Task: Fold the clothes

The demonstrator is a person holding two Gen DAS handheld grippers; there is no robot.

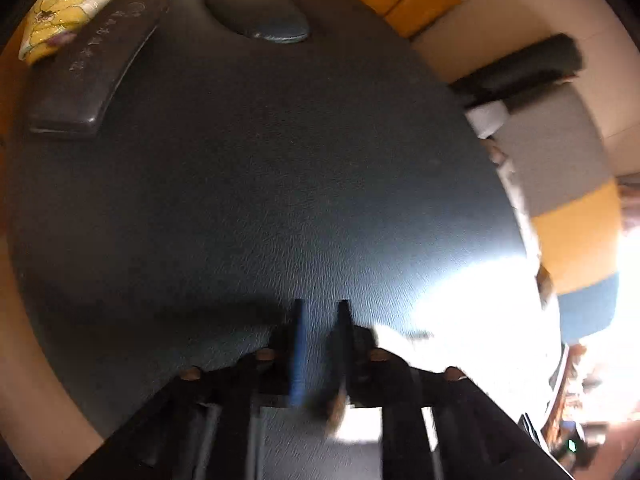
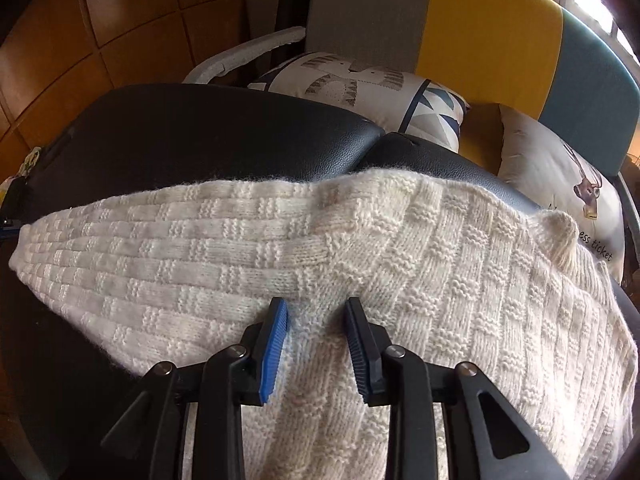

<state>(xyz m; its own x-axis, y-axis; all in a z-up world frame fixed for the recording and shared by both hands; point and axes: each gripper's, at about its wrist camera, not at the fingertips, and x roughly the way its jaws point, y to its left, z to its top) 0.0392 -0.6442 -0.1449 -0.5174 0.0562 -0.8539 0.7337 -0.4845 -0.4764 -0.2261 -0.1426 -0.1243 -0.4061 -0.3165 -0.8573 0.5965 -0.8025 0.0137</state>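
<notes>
Two parted right gripper [image 2: 317, 312] fingers over cream basket-knit sweater [image 2: 360, 248], pebbled black leather cushion [image 2: 224, 140]

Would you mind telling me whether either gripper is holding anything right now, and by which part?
Nothing is held. The right gripper is open over the cream knitted sweater; the left gripper, slightly open, is over the bare black surface.

Ahead of the tool, a dark padded surface [image 1: 256, 168] carried a dark flat case [image 1: 92, 68] and an oval pad [image 1: 258, 16], a floral cloth [image 1: 60, 8] lay beyond them, and two printed cushions [image 2: 360, 84] rested against a colour-blocked backrest [image 2: 488, 28].
</notes>
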